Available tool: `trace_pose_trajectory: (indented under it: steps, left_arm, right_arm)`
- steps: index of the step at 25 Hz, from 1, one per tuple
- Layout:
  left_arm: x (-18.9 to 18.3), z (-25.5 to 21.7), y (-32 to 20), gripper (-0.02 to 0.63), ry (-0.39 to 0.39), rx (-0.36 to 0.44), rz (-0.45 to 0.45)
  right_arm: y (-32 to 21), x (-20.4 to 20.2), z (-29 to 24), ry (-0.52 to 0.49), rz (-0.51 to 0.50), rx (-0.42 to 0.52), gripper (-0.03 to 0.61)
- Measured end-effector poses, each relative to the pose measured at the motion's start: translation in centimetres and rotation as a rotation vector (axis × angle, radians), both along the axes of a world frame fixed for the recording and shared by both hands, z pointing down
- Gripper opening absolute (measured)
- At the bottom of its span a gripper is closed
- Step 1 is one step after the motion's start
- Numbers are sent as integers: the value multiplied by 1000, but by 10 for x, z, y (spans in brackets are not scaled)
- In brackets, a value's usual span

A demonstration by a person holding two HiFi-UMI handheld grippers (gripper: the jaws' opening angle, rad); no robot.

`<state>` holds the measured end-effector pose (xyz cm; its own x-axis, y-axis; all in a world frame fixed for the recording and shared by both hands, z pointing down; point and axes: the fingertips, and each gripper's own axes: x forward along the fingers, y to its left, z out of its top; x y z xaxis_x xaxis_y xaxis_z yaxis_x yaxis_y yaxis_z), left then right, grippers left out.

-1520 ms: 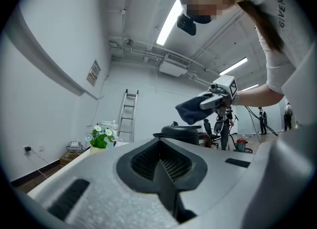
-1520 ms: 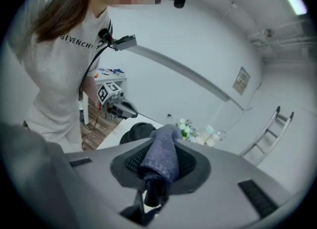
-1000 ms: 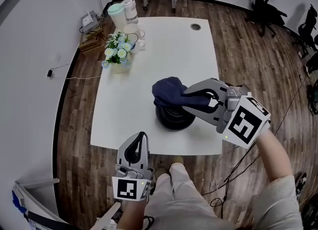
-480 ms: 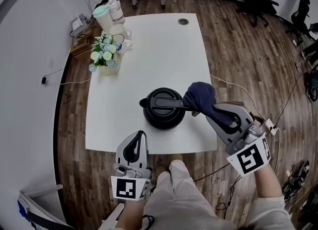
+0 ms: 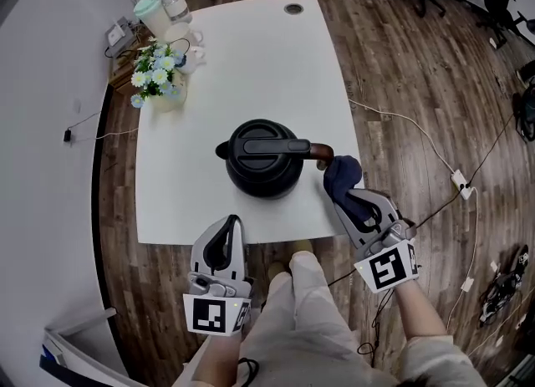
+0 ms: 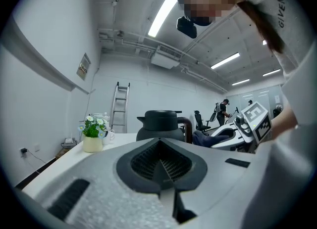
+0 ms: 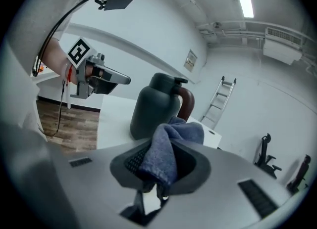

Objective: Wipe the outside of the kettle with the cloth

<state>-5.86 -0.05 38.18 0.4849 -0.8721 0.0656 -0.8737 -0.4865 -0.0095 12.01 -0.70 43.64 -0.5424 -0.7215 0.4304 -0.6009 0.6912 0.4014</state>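
A white rectangular table [image 5: 251,59] stands on a wooden floor [image 5: 401,84]. A black kettle [image 5: 261,160] sits near its front edge. A vase of flowers [image 5: 157,84] and a white mug [image 5: 189,46] stand along its left edge, and a round cable grommet [image 5: 293,8] lies at the far edge.

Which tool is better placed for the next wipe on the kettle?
Right. The right tool grips the blue cloth right beside the kettle; the left tool is shut, empty and farther off.
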Motion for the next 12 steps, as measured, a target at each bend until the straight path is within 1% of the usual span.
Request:
trace_pose_trajectory:
  steps: [4, 6, 8, 12]
  left_arm:
    - [-1, 10, 7, 9, 2, -19, 12]
    - [1, 8, 11, 9, 10, -23, 24]
    - [2, 4, 16, 9, 12, -17, 41]
    - [0, -4, 27, 8, 10, 4, 71]
  right_arm:
    - [12, -3, 19, 3, 38, -83, 67]
    - [24, -4, 15, -35, 66, -136, 67]
    - [42, -11, 6, -125, 86, -197, 67]
    - [72, -41, -24, -397, 103, -293, 67]
